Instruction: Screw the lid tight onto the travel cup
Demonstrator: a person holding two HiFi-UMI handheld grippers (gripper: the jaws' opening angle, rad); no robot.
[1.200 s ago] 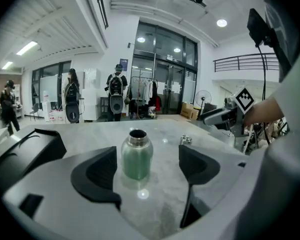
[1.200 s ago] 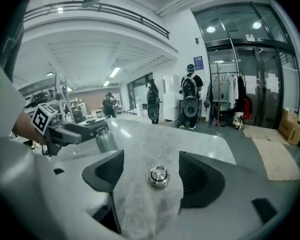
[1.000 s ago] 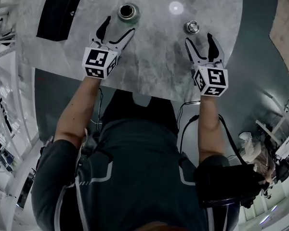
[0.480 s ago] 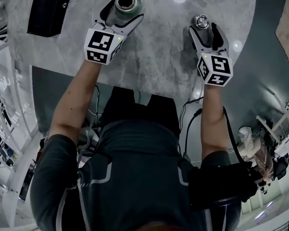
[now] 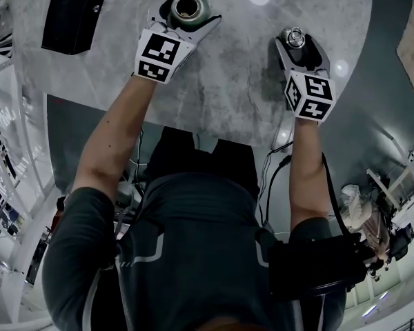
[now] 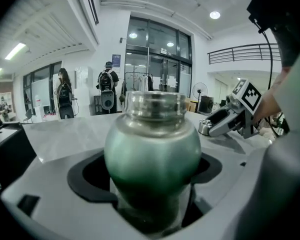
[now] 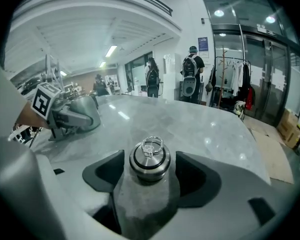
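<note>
Head view, entry for one moment of the lid-fitting job.

**Items.**
- Travel cup [image 5: 188, 7]: upright on the desk [image 5: 241, 74], mouth uncovered, far left.
- Lid [image 7: 150, 159]: on the desk, ring handle up, well apart from the cup to its right.
- Left hand-held gripper [image 5: 197, 5]: released. Its jaws have just been opening and straddle the cup body without clamping it.
- Right hand-held gripper [image 5: 296, 47]: released. The lid sits between its jaws with a gap showing on each side.
- Dark flat object [image 5: 72, 12]: near the desk's far left corner, not in use.

**Step in hand (judged).** Both pickups are being lined up.
- The left jaws should close low on the cup's wide body, so it cannot spin when the lid is twisted.
- The right jaws should take the lid squarely across its steel collar and keep it level. A tilted lid would likely cross-thread.
- The ring on top should stay clear of the pads.

**Not legible.**
- The cup's base is hidden behind the gripper body in the left gripper view.
- The lid's underside and its threads are unseen.
- Whether the cup's clear neck is threaded cannot be told.
- The dark object's nature is unclear, and it is cut off by the frame edge.
</note>
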